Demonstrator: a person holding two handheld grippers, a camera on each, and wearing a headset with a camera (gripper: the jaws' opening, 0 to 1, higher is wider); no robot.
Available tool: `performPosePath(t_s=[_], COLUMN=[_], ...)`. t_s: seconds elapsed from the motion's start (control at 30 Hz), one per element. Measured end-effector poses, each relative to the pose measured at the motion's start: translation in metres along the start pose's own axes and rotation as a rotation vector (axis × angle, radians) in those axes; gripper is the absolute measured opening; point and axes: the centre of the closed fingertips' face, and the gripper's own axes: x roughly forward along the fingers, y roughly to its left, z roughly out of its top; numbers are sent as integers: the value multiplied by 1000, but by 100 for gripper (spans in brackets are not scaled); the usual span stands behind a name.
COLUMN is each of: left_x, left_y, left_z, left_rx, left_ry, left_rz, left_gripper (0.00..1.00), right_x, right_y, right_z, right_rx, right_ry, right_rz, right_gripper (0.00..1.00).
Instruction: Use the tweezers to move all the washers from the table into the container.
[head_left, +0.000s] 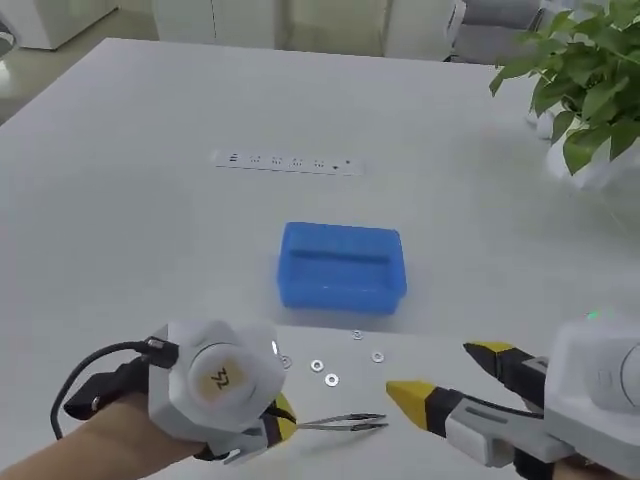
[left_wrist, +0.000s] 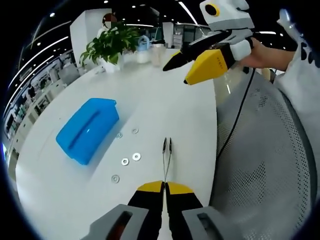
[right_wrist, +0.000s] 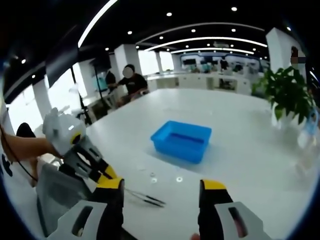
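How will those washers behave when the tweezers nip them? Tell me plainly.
The washers look thin and tiny, so they are probably very light. Lying flat on the smooth white table, they would likely slide rather than roll when nudged. Being shiny metal, they may slip from the fine-tipped tweezers.

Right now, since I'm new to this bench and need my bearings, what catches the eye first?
The bright blue container sits in the middle of the white table, with small washers scattered just in front of it. Nearer the person, the left gripper is shut on slim tweezers, while the right gripper hangs open beside it.
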Motion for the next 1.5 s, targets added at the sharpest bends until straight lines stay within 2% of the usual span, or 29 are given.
performPosePath(t_s=[0.17, 0.3, 0.53, 0.63, 0.83, 0.93, 0.97, 1.0, 1.1, 1.2, 1.33, 1.4, 1.5], left_x=[-10, -15, -26, -29, -31, -30, -29, -28, -27, -27, -30, -32, -34], left_y=[-3, -1, 3, 5, 7, 5, 5, 4, 2, 1, -1, -1, 0], left_z=[14, 21, 40, 46, 57, 63, 63, 65, 67, 68, 66, 64, 63], left_rx=[31, 44, 72, 85, 95, 105, 107, 109, 104, 110, 105, 92, 74], left_ry=[-26, -39, -80, -90, -108, -115, -117, -125, -128, -122, -124, -134, -139], left_rz=[23, 39, 69, 75, 79, 74, 71, 64, 58, 57, 57, 54, 54], left_gripper=[0, 0, 0, 0, 0, 0, 0, 0, 0, 0, 0, 0, 0], right_x=[1, 2, 7, 11, 20, 28, 31, 35, 47, 58, 73, 81, 90], right_y=[5, 11, 21, 28, 35, 46, 49, 55, 63, 66, 77, 80, 79], right_z=[-1, -5, -11, -18, -33, -38, -39, -42, -48, -49, -46, -46, -46], right_rx=[-14, -27, -49, -64, -163, -199, -194, -177, -158, -181, -212, -236, -334], right_ry=[9, 23, 47, 78, 157, 179, 176, 182, 201, 207, 212, 213, 217], right_rz=[19, 37, 74, 106, 138, 178, 194, 232, 288, 313, 374, 385, 387], right_gripper=[55, 53, 48, 45, 37, 34, 33, 32, 30, 29, 26, 26, 23])
